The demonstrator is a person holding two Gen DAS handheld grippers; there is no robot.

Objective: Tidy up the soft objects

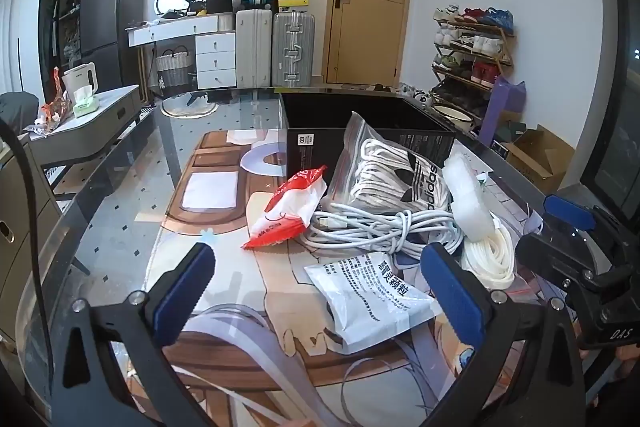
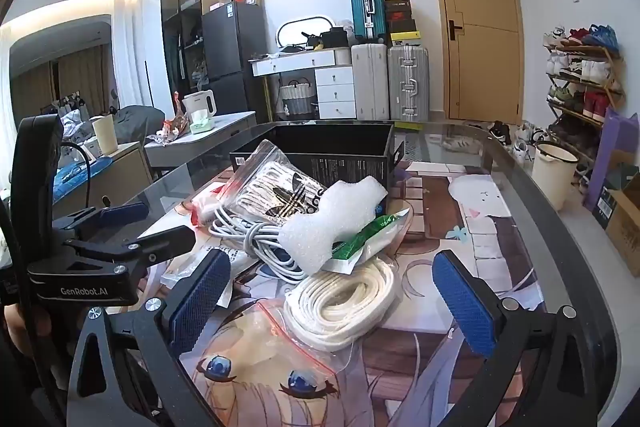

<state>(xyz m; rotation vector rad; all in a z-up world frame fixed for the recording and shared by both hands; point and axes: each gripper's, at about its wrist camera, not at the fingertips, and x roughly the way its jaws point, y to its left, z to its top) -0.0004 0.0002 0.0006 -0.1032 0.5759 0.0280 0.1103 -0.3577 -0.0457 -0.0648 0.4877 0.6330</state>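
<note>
Left wrist view showed one red-and-white snack packet (image 1: 286, 211), one clear zip bag of white laces (image 1: 394, 173), one bundled white cable (image 1: 384, 231), one white foam piece (image 1: 468, 201), one coil of white cord (image 1: 490, 259) and one white printed sachet (image 1: 372, 301) heaped on the glass bench (image 1: 120, 227). Both the left tool (image 1: 320, 291) and right tool (image 2: 330, 291) hovered tilted downward, released wide, grasping nothing. One open black cardboard box (image 1: 352, 123) stood behind the heap; its contents could not be seen.
</note>
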